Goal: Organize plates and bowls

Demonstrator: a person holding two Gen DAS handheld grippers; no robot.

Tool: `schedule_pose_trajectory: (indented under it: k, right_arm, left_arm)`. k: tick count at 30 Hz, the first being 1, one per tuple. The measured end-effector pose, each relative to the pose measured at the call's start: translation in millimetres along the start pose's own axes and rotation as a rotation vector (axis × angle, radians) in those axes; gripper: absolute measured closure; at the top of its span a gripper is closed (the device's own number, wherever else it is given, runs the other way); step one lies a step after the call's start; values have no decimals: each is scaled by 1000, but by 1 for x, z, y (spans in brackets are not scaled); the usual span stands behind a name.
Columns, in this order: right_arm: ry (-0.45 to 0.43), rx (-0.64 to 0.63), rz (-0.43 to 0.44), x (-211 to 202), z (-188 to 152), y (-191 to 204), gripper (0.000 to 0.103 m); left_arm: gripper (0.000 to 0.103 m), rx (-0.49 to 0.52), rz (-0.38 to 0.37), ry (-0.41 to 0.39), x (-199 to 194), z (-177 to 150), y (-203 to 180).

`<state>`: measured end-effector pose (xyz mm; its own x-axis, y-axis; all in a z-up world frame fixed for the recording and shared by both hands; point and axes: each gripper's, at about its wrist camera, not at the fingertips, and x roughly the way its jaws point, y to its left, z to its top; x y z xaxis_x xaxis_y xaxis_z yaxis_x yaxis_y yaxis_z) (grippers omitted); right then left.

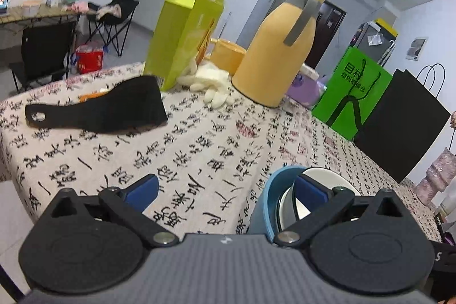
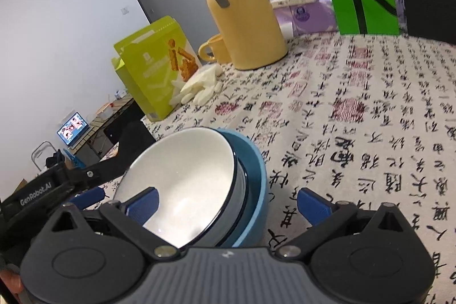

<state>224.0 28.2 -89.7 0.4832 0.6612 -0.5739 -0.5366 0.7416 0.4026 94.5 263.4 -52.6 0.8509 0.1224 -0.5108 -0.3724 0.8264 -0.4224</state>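
Writing: "GenRobot.AI" reads in white on the black body of the left gripper (image 2: 85, 197) as seen from the right wrist view; the bright green paper bag (image 1: 352, 99) carries large Chinese characters that are too distorted to read with certainty; the bench cloth (image 1: 199, 150) is cream fabric printed all over with black calligraphy and red seal stamps.
Bowls: two, nested — a white glazed bowl with a dark rim (image 2: 182, 181) sits tilted inside a larger blue bowl (image 2: 255, 190), on the near part of the bench.
Other things on the bench: one yellow thermos jug with a grey handle (image 1: 273, 59), one yellow mug (image 2: 213, 49) just behind it, one lime-green carton pictured with biscuit sticks (image 2: 158, 70), one pair of white gloves (image 1: 211, 87) beside the carton, one black flat paddle-shaped piece (image 1: 105, 110), one black paper bag (image 1: 399, 127) next to the green one, lilac tissue packs (image 2: 307, 16).
Left gripper: jaws spread wide; its right blue pad (image 1: 309, 188) is inside the bowls at the white bowl's rim, while the left pad is out over the cloth; no grasp closed.
Right gripper (image 2: 228, 208): jaws wide apart; its left pad is over the white bowl's inside, and the right pad hangs above the cloth beside the blue bowl; whether any pad touches cannot be told.
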Motion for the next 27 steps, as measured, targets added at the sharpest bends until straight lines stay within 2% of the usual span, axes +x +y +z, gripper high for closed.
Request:
schedule_pose_trajectory:
  k: [9,18,27]
  right_arm:
    - [48,58,30,10,-1,-7,0]
    - [74,77,42,19,-1,-8,4]
    - [88,96,47,25,-3,-13,4]
  left_arm:
    - [0,-32,-18,51,5,2,-2]
    - [0,-22,0,80,12,1,-8]
    - [1,-69,-8,168,30,-3,0]
